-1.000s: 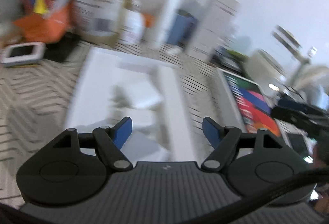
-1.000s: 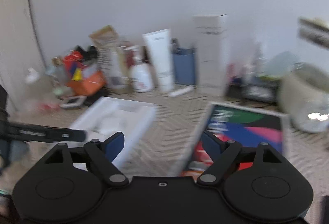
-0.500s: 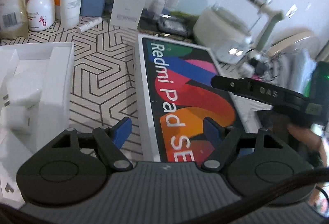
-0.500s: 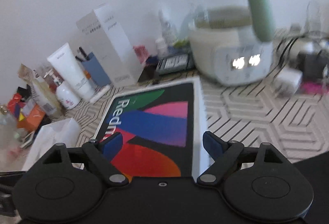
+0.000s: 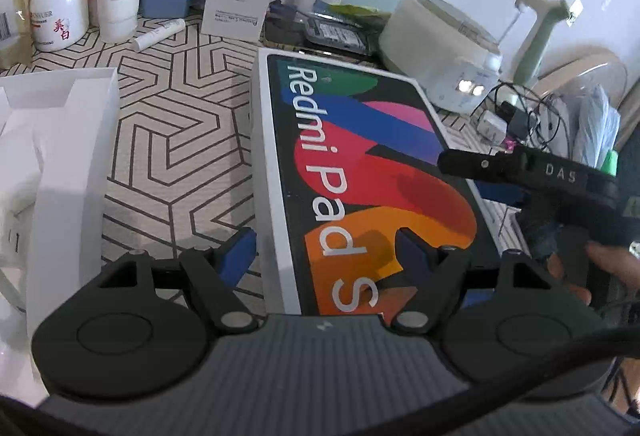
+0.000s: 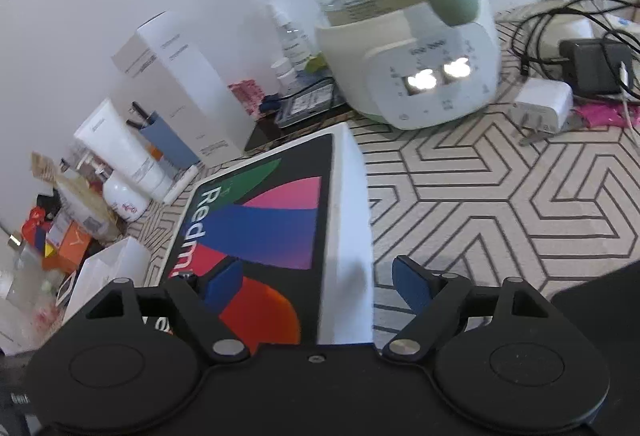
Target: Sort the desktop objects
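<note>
Plainly the whole move hangs on how the Redmi Pad box (image 5: 360, 171) lies against the two claws: it rests flat on the patterned desktop (image 5: 168, 123), its long axis running straight away from both grippers toward the kettle (image 5: 452, 47) at its far end. The left gripper (image 5: 326, 246) hangs over the near end with its jaws released and wide, the left finger out beyond the box's left long edge above the desk, the right finger over the orange print, so that edge lies between the fingers. The right gripper (image 6: 316, 282) is likewise released, and it straddles the opposite long edge: its left finger over the printed lid, its right finger over bare desktop, the white side wall of the box rising between them. Neither claw touches the box as far as I can tell. Both sit about equally near, each on its own side, which suggests a two-handed lift by the long edges. To the left claw's left stands a white open tray (image 5: 76, 139)
</note>
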Tool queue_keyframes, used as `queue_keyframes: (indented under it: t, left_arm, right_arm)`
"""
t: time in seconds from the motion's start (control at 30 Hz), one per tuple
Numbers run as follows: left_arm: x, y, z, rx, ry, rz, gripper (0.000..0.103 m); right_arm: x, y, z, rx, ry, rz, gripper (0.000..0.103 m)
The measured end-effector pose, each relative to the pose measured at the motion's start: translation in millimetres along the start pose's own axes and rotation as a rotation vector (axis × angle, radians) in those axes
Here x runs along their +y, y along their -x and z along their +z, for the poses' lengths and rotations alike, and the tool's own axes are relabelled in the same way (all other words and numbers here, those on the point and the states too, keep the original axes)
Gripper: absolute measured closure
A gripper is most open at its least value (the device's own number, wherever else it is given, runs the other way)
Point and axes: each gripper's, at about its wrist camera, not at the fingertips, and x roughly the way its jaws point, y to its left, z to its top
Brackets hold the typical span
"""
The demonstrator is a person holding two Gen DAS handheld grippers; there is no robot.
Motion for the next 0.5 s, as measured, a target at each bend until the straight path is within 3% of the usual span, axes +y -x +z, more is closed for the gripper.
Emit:
queue_keyframes:
  t: [0.1, 0.23, 0.5]
  left_arm:
    - [-4.0, -6.6, 2.3, 0.006, 0.010, 0.033, 0.016]
    - [-5.1, -7.6, 2.3, -0.001, 0.007, 0.048, 0.015]
    - [4.2, -10.9, 0.8, 0.026, 0.050, -0.022, 0.018]
  right_arm:
    - [-2.4, -6.3, -1.8, 0.016, 0.002, -0.028, 0.015]
    - [-1.5, -7.6, -2.2, 0.018, 0.007, -0.021, 0.015]
    - [4.5, -10.7, -4.8, 0.043, 0.051, 0.007, 0.014]
